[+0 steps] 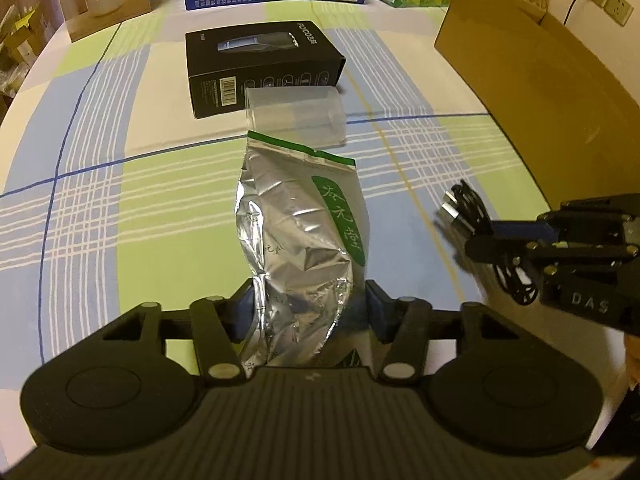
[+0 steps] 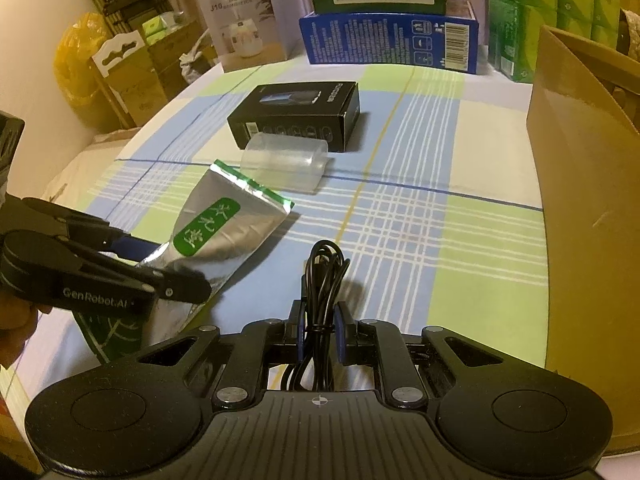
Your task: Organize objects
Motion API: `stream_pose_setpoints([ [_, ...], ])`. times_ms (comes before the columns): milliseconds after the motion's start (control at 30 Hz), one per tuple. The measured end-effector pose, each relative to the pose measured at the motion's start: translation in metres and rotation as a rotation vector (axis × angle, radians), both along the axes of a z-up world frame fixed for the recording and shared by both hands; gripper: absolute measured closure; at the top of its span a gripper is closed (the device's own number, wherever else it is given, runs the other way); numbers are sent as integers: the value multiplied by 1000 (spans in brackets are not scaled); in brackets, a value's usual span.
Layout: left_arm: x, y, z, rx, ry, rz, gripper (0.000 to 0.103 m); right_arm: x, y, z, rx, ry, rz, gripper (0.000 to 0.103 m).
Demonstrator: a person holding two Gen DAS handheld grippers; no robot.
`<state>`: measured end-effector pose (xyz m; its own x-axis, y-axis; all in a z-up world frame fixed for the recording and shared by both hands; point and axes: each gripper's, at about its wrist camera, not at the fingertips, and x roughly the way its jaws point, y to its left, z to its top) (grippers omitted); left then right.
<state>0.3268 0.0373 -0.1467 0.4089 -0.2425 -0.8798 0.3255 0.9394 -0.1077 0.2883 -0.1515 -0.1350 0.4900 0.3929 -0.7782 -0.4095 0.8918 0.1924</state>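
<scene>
Your left gripper (image 1: 310,308) is clamped on the crinkly silver foil pouch w/ green label (image 1: 300,220), low over the checked tablecloth (image 1: 120,220). It's light, soft, prob. slippery, so grip near the base. Right gripper (image 2: 320,330) pinches the bundled black cable (image 2: 322,280): floppy, so hold at the tie.

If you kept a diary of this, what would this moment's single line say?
left gripper: shut on foil pouch | right gripper: shut on black cable | cardboard box: right | plastic cup, black box: on table

Cardboard box (image 2: 580,184) cut off at right, pouch (image 1: 300,240) print perhaps unreadable
</scene>
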Motion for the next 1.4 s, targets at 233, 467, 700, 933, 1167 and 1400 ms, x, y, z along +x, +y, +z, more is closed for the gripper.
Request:
stream_pose_setpoints([
  [233,-6,-15,-6,105,-13,-51,33,2,0,1,19,0,-7,92],
  [467,-4,-10,1,63,-40,12,61,3,-4,3,29,-1,-22,92],
  [700,-9,-9,9,30,-58,23,62,4,-9,6,39,-5,-43,92],
  [933,-19,-13,16,-16,-62,42,62,-1,-14,8,60,-4,-67,92],
  [1167,-43,-23,24,-28,-75,50,62,-16,-20,13,65,-21,-86,92],
  [1400,-87,-28,44,-57,-119,117,62,-51,-33,25,102,-53,-120,92],
])
